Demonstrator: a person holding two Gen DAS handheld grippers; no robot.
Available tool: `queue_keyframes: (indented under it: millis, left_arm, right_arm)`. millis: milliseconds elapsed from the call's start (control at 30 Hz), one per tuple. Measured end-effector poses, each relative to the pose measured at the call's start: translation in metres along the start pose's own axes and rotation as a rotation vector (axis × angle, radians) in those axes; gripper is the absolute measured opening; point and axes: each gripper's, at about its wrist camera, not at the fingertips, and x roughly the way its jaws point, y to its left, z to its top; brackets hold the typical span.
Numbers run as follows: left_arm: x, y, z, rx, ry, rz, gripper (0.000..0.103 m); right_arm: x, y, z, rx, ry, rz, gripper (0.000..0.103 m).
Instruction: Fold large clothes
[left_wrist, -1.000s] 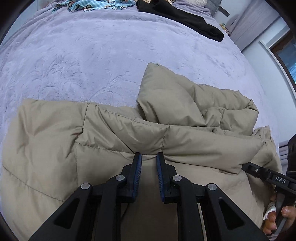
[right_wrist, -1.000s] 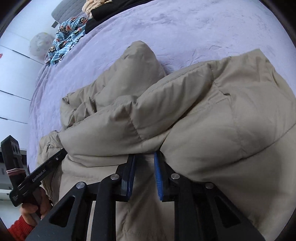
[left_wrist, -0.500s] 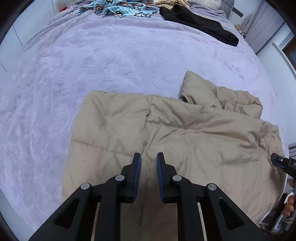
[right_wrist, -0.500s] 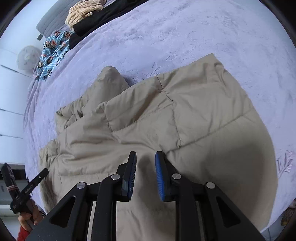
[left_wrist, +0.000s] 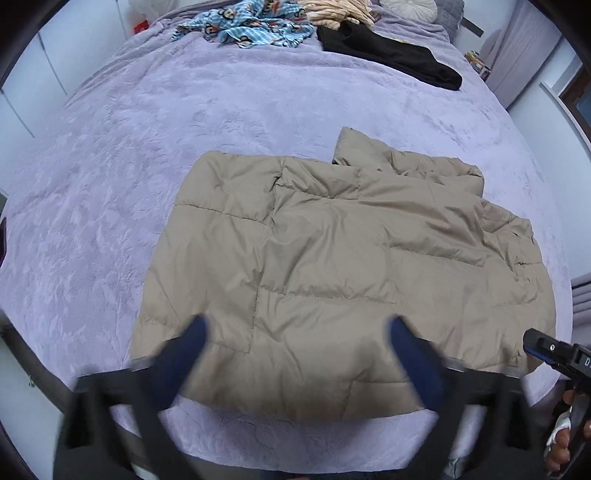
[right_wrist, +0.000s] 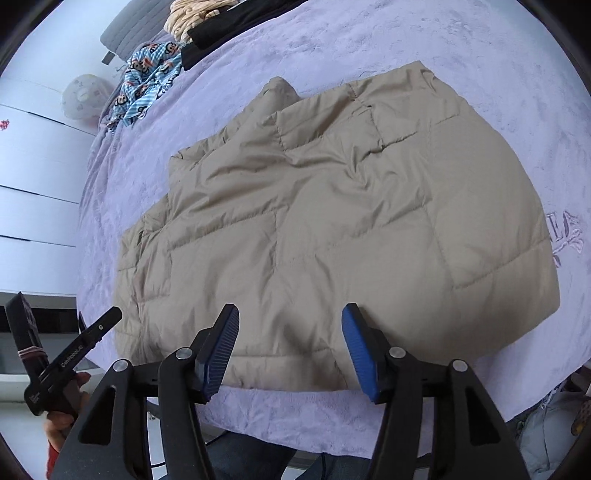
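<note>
1. A bed covered in a lilac plush blanket fills both views; its near edge runs just under the grippers.
2. White cabinet fronts stand along one side of the bed, and a grey curtain hangs at the far corner.
3. At the far end of the bed lie a blue monkey-print cloth, a black garment, a cream striped cloth and a round pillow.
4. A beige quilted jacket lies spread flat on the near half of the bed, its hem close to the near edge. One part is doubled over the body, and a bunched section sticks out at the far right in the left view.
5. The left gripper is blurred. Its blue-padded fingers are spread wide, hold nothing, and sit over the jacket's near hem; whether they touch the cloth cannot be told.
6. The right gripper is sharp. Its blue ribbed fingers are also wide apart and empty, framing the jacket's near edge without clamping it.
7. Each view catches the other gripper at its margin, with a hand on the handle.
</note>
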Motion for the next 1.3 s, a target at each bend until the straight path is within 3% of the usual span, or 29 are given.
queue_keyframes:
  millis: [133,333,500,733,800,1100,1300]
  left_arm:
    - [-0.015,-0.001,-0.012,0.012,-0.018,0.027,0.102]
    - [-0.017,0.007,-0.028,0.007,0.012,0.051,0.102]
    - [-0.01,0.026,-0.026,0.027,0.035,0.043,0.102]
    - [0.002,0.075,-0.013,0.066,0.068,0.029,0.102]
    - [0.01,0.089,-0.008,0.067,0.092,0.02,0.102]
    - [0.045,0.123,0.006,0.105,0.149,0.009,0.102]
    - [0.063,0.134,0.012,0.097,0.197,-0.077,0.102]
  right_arm:
    - [-0.001,-0.004,-0.016,-0.022,0.017,0.006,0.063]
    - [0.002,-0.001,-0.037,-0.037,0.048,0.017,0.08]
    - [0.011,0.012,-0.05,-0.018,0.059,0.042,0.082]
    - [0.056,0.059,-0.076,0.029,0.129,0.099,0.084]
    - [0.067,0.074,-0.083,0.03,0.146,0.101,0.103]
    - [0.094,0.101,-0.095,0.081,0.201,0.085,0.103]
    - [0.115,0.103,-0.098,0.179,0.245,0.107,0.103]
